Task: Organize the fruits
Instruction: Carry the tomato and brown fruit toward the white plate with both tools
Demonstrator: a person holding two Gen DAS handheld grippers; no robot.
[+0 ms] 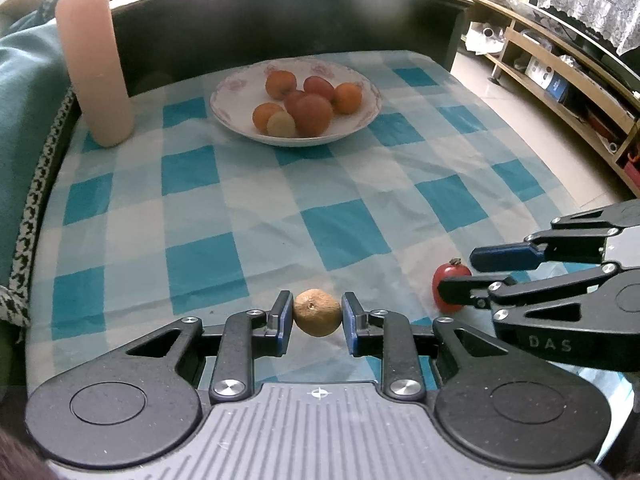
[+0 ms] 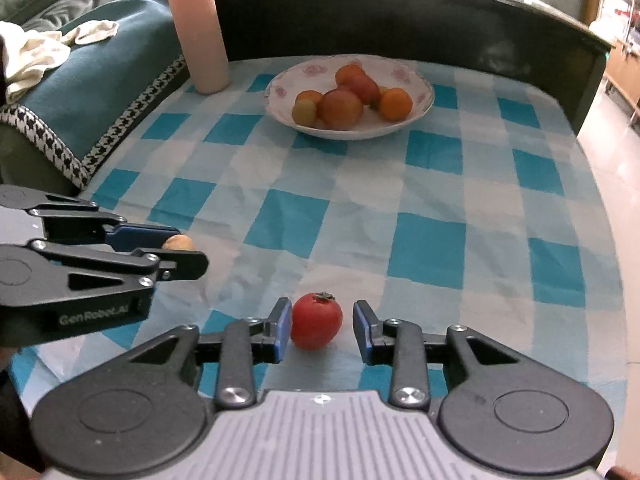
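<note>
The left gripper [image 1: 317, 314] has its two blue-padded fingers closed against the sides of a small brown fruit [image 1: 317, 312], which sits low over the blue-and-white checked tablecloth [image 1: 248, 200]. Whether the fruit rests on the cloth or is lifted just clear of it cannot be told.

The right gripper [image 2: 322, 328] is partly open around a red tomato [image 2: 316, 321] with a dark green stalk on top. The left pad touches or nearly touches the tomato, while the right pad stands apart from it with a clear gap, so the tomato is not clamped. It sits on the cloth at the near edge of the table.

In the left wrist view the right gripper comes in from the right side, and the letters "DAS" can be read on its black body. In the right wrist view the left gripper comes in from the left, with "GenRobot.AI" printed in pale letters on its side; the brown fruit peeks out between its fingertips.

Well beyond both grippers, toward the far side of the table, stands a white bowl [image 1: 360, 118] with a pink flower pattern round the rim. It holds several orange and reddish fruits and one pale yellowish one, piled touching each other. To the left of the bowl, near the table's back corner, a tall ribbed pinkish cylinder [image 1: 94, 64] stands upright. A teal blanket [image 2: 100, 80] with a black-and-white houndstooth border lies along the left edge of the table.
</note>
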